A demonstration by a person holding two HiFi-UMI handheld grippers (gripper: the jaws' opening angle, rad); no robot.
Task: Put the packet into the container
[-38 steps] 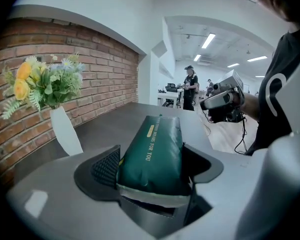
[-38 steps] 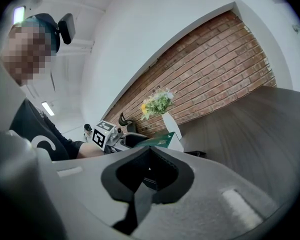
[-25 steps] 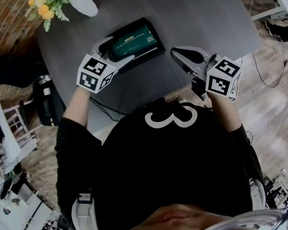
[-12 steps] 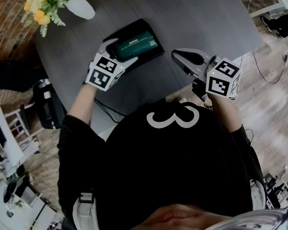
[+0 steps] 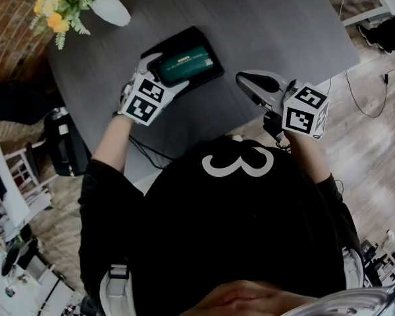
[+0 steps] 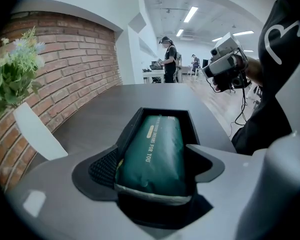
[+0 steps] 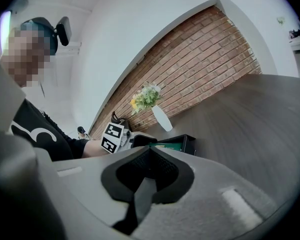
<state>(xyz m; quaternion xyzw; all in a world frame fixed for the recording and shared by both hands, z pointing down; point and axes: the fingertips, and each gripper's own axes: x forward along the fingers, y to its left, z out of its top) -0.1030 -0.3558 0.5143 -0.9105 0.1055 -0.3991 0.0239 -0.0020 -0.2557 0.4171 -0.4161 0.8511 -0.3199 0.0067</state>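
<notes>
Left gripper (image 5: 162, 73), at upper centre of the head view, has its jaws opening, spread wide either side of the near end of the packet (image 6: 157, 149). Right gripper (image 5: 243, 79), right of centre and well apart from the container, has its jaws together with nothing between them. Packet is dark green, soft and pillow-shaped, with a small yellow label and pale lettering along its top and a crimped pale seam at the near end. It lies lengthwise inside the black rectangular container (image 6: 131, 129), filling most of it. Container stands on the dark grey table (image 5: 270, 25).
</notes>
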